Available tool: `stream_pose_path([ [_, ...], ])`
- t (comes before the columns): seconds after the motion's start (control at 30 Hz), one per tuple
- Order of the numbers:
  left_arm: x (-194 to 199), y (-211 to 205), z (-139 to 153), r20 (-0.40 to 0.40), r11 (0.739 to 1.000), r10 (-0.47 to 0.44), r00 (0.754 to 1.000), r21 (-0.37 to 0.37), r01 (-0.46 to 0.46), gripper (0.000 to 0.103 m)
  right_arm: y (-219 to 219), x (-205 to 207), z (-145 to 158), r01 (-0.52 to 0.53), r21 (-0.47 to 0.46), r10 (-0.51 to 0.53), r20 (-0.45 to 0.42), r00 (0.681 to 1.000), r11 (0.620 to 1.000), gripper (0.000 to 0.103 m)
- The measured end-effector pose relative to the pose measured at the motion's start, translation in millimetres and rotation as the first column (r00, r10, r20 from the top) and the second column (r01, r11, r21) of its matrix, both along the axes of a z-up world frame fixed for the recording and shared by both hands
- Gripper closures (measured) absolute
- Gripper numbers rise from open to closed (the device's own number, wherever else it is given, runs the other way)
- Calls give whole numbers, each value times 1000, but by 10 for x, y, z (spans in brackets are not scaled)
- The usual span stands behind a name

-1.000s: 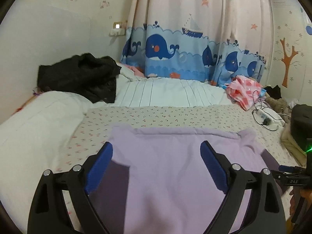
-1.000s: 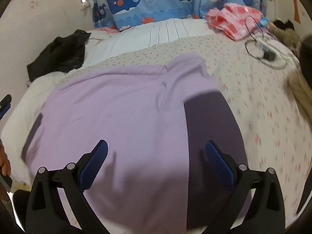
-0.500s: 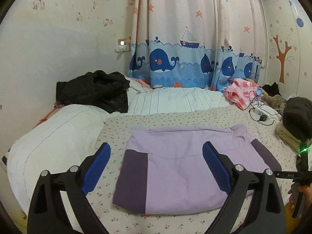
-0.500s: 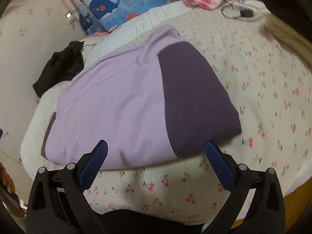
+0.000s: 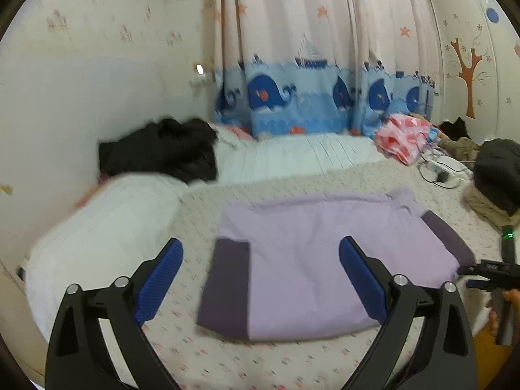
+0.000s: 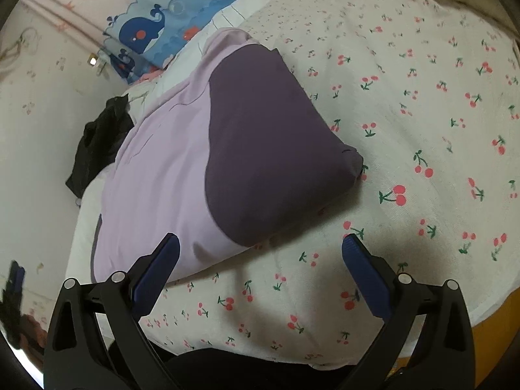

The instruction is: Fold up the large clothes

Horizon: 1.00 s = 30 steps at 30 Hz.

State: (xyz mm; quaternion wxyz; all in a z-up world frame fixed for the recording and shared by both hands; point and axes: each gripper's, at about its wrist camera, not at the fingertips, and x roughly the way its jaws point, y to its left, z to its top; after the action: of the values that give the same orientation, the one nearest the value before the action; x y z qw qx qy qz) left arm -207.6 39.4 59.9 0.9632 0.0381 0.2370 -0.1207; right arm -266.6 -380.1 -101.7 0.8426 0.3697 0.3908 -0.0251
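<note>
The purple top (image 5: 328,260) lies flat on the bed sheet (image 5: 260,364) w/ the little cherries, about in the middle of the bed, and it looks like a neat folded block now: light purple in the middle, dark purple bits tucked in at the left and right ends. I think the sleeves got laid in like that so nothing sticks out. The left gripper (image 5: 260,279) hangs above the near edge of the top w/ its blue pads (image 5: 159,279) spread wide, holding nothing. The right gripper (image 6: 260,276) is the same, opened wide & empty, over the sheet just near the dark right end (image 6: 269,149) of the top, not touching it. Both are up and off the cloth, prob so the fold can sit w/o being pulled. My guess is the fold is mostly done, maybe one more fold in half is left, but I can't be sure. Far on the left a black heap of clothes (image 5: 162,149) sits on the white quilt (image 5: 107,227), and far right there's a pink checked cloth (image 5: 403,136) by some cables (image 5: 438,172). The whale curtain (image 5: 308,104) hangs behind the bed. That other stuff is well apart from the top, so it won't get in the way.
</note>
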Motion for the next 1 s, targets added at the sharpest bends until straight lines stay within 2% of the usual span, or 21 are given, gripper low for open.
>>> stream_pose_path([
  [0.07, 190, 163, -183, -149, 990, -59, 987, -133, 40, 7, -38, 41, -15, 0, 29, 0, 12, 1000, 1000, 6],
  [0.1, 304, 289, -309, -223, 975, -83, 971, -220, 33, 8, -72, 69, -27, 2, 51, -3, 16, 1000, 999, 6],
  [0.13, 457, 491, -518, -315, 942, -106, 943, -337, -6, 8, -95, 94, -34, 6, 64, -7, 17, 1000, 998, 6],
  [0.17, 550, 618, -673, -366, 919, -108, 924, -391, -48, 8, -119, 101, -50, 11, 77, -12, 17, 1000, 997, 6],
  [0.23, 720, 939, -1053, -465, 869, -78, 882, -465, -168, 8, -179, 122, -72, 22, 109, -25, 25, 999, 994, 6],
  [0.3, 801, 1119, -1349, -528, 838, -37, 849, -479, -261, 8, -234, 157, -91, 38, 130, -42, 26, 999, 991, 6],
  [0.33, 829, 1153, -1448, -546, 825, -39, 837, -490, -281, 8, -247, 183, -94, 46, 141, -51, 29, 998, 989, 6],
  [0.37, 874, 1189, -1581, -565, 800, -60, 823, -520, -299, 8, -252, 211, -92, 47, 160, -53, 38, 998, 986, 6],
  [0.47, 984, 1155, -1799, -585, 749, -117, 803, -583, -315, 8, -233, 313, -91, 36, 183, -43, 34, 998, 982, 6],
  [0.5, 1012, 1118, -1837, -581, 737, -134, 803, -600, -311, 8, -239, 320, -97, 36, 177, -41, 25, 999, 984, 6],
  [0.57, 1077, 1014, -1886, -581, 730, -147, 801, -610, -309, 8, -281, 303, -122, 55, 181, -59, 20, 998, 982, 6],
  [0.63, 1126, 946, -1923, -576, 703, -184, 796, -643, -303, 8, -320, 273, -134, 76, 205, -84, 29, 996, 976, 7],
  [0.67, 1169, 909, -1945, -581, 704, -190, 792, -643, -303, 7, -343, 260, -142, 86, 221, -96, 34, 995, 971, 7],
  [0.73, 1283, 793, -2007, -603, 740, -165, 780, -599, -306, 7, -390, 291, -159, 110, 235, -120, 30, 992, 966, 7],
  [0.8, 1414, 724, -2071, -629, 744, -159, 761, -583, -327, 7, -389, 369, -139, 118, 219, -127, 26, 992, 969, 7],
  [0.83, 1453, 701, -2071, -636, 728, -152, 756, -590, -350, 8, -373, 396, -112, 111, 202, -120, 36, 992, 973, 11],
  [0.87, 1483, 683, -2051, -645, 726, -144, 750, -584, -363, 9, -354, 409, -73, 105, 179, -115, 47, 992, 978, 29],
  [0.9, 1506, 663, -2018, -654, 735, -131, 745, -569, -370, 20, -346, 412, -22, 102, 158, -112, 56, 992, 982, 34],
  [0.93, 1514, 635, -1962, -657, 754, -130, 742, -552, -357, 36, -351, 402, 16, 100, 158, -112, 72, 991, 982, 43],
  [0.97, 1519, 628, -1908, -653, 764, -134, 745, -547, -342, 43, -355, 388, 62, 91, 159, -106, 89, 990, 983, 52],
  [1.0, 1504, 620, -1836, -647, 775, -142, 749, -544, -322, 53, -347, 368, 138, 74, 148, -90, 106, 990, 986, 55],
])
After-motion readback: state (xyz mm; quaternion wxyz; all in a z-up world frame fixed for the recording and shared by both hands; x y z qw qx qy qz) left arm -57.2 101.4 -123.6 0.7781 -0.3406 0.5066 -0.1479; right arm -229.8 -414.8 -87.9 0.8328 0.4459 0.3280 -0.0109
